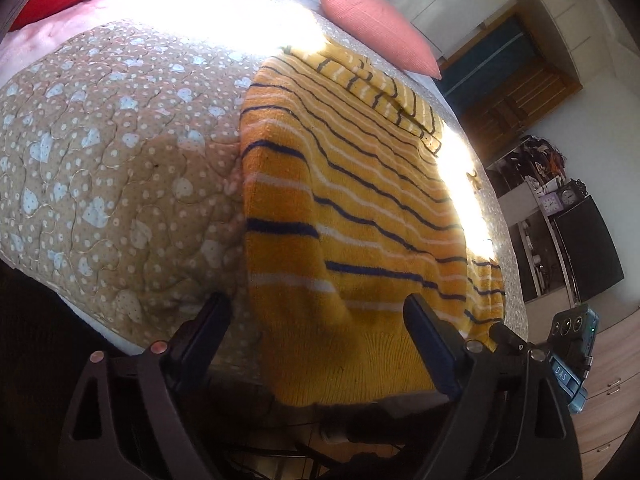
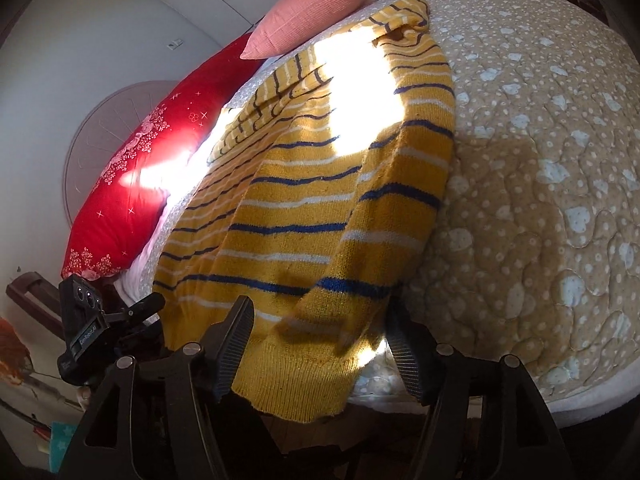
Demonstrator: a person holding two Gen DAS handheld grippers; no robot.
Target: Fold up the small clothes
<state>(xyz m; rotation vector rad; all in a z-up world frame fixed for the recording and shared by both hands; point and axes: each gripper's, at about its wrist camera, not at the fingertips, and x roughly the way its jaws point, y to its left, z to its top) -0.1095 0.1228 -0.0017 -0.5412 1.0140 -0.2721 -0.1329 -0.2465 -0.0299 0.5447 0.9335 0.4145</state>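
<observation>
A: We are looking at a knitted sweater (image 1: pixel 360 208), mustard yellow with navy and white stripes, lying on a bed over a tan quilt (image 1: pixel 100 152) printed with pale hearts. Its ribbed hem is hanging over the near edge of the bed. One side panel is lying folded over the body, and a sleeve is lying bunched at the far end beside a pink cushion (image 1: pixel 376 24).

B: What are we risking from here?

A: We are judging slippage first. The hem is overhanging the near edge, so a pull toward us could be dragging the whole garment off the bed. The knit is looking thick and soft, so a pinch on one layer could be lifting the folded panel alone and undoing the fold.

B: And the tongs?

A: Both are standing released. The left gripper (image 1: pixel 316 344) is straddling the hem's left part, pads wide apart and pressing nothing. The right gripper (image 2: pixel 320 344) is likewise spread, with the hem's right corner lying between its fingers but not pinched.

B: Anything further out?

A: Strong sunlight is washing out the sweater's far part (image 2: pixel 352 72), so we are reading the collar poorly there. A red pillow (image 2: pixel 136 184) is lying at the far left in the right wrist view.
</observation>
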